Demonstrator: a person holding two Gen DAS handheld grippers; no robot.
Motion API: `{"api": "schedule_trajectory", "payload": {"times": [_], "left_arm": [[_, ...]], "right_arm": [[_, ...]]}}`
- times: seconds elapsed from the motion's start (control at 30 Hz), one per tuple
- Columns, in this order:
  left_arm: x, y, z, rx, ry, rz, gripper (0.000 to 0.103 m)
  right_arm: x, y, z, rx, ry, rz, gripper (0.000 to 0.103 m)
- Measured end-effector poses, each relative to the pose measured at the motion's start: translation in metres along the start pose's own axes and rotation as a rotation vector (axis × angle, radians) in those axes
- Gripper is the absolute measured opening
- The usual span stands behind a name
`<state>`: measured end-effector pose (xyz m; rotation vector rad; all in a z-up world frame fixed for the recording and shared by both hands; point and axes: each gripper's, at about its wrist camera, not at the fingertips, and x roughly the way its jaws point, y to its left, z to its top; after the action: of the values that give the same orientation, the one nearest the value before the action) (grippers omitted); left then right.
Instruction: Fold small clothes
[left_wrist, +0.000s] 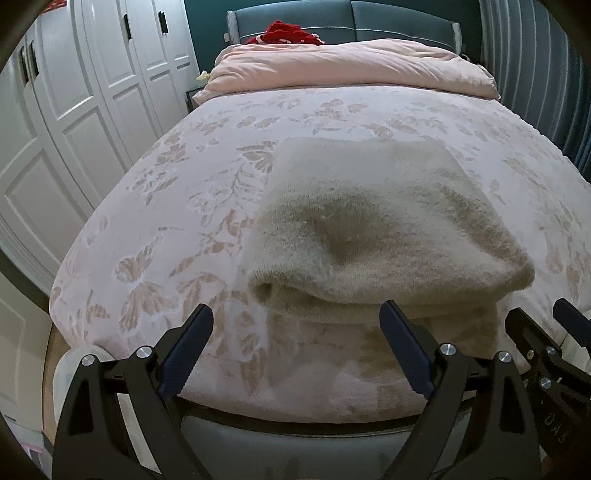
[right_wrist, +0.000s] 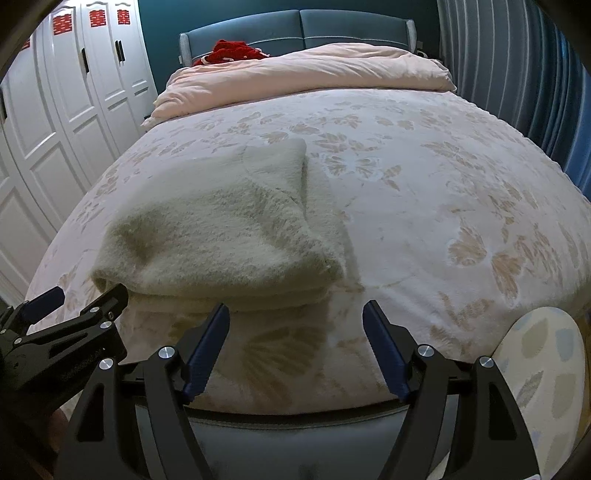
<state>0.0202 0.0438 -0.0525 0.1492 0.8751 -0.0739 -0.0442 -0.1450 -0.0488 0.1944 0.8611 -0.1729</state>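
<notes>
A: How many things?
B: One folded cream sweater (left_wrist: 373, 221) near the bed's foot. Two grippers, left gripper (left_wrist: 299, 350) and right gripper (right_wrist: 295, 347), both spread, holding nothing.
A: Room?
B: Floral pink bedspread (right_wrist: 424, 177), 1 pink duvet (left_wrist: 351, 66), white wardrobe (left_wrist: 74, 92), blue headboard (right_wrist: 295, 26).

I see both cameras low at the foot of the bed (left_wrist: 207, 177), and both face forward along their fingers, toward the headboard (right_wrist: 295, 26). The left wrist view sits close behind the left gripper (left_wrist: 295, 350); the folded cream garment (left_wrist: 369, 229) lies just ahead and a little to its right. The right wrist view sits behind the right gripper (right_wrist: 295, 350), and there the garment is ahead to its left. Both views share the garment, the bed cover, the pink duvet (right_wrist: 306, 70) and the white wardrobe (left_wrist: 74, 110). Each view catches the other gripper at its edge.
</notes>
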Motion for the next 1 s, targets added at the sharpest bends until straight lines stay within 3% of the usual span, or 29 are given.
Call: {"api": "schedule_trajectory", "payload": {"times": [1.0], "left_arm": [[0.0006, -0.0034, -0.0048, -0.001, 0.002, 0.002, 0.088]], "right_arm": [[-0.0025, 0.0053, -0.0024, -0.024, 0.001, -0.003, 0.073]]}}
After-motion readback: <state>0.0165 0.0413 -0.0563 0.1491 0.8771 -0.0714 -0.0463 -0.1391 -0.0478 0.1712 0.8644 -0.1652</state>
